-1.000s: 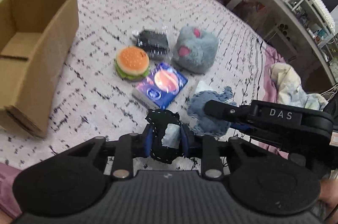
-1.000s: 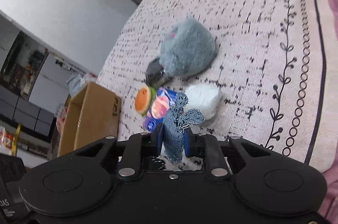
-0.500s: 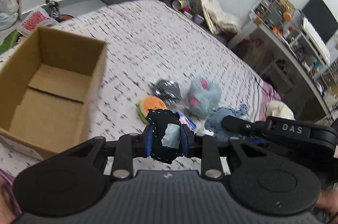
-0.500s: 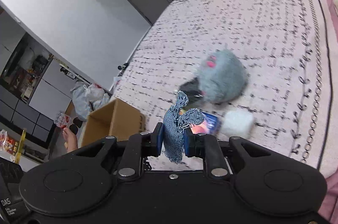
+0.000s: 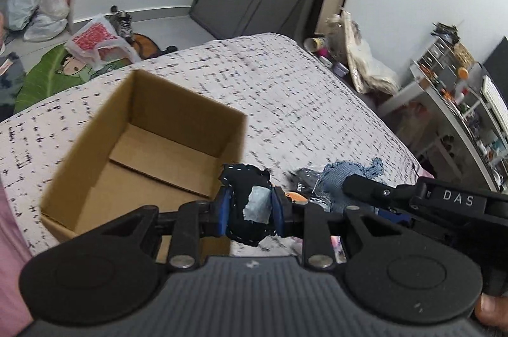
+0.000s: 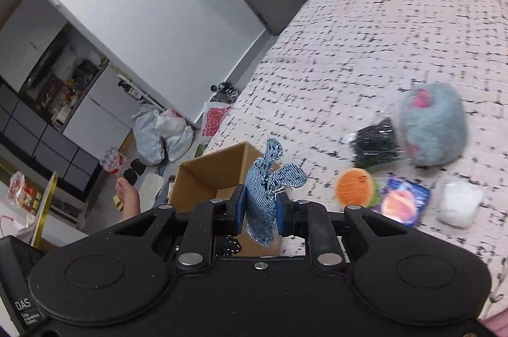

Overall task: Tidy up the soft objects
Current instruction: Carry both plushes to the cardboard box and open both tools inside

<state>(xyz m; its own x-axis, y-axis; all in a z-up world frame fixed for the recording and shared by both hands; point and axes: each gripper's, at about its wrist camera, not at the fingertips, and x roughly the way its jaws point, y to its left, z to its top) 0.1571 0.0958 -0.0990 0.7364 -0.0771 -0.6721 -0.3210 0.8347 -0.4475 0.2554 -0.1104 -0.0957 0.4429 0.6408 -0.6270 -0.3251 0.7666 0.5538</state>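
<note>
While airborne, black pouch [image 5: 249, 206] between fingers [image 5: 224, 211].

Two grippers, each clamping one fabric piece: the left gripper [image 5: 250, 207] grips a black stitched toy [image 5: 246, 210], the right gripper [image 6: 260, 206] a blue denim toy [image 6: 265, 194]. One open cardboard box [image 5: 95, 178] sits at the bed's [image 6: 397, 51] near left edge. Five loose items lie together toward the bed's right side: one grey plush [image 6: 433, 127], one black packet [image 6: 374, 143], one burger toy [image 6: 355, 187], one blue printed pack [image 6: 404, 202], one white soft lump [image 6: 458, 203].
</note>
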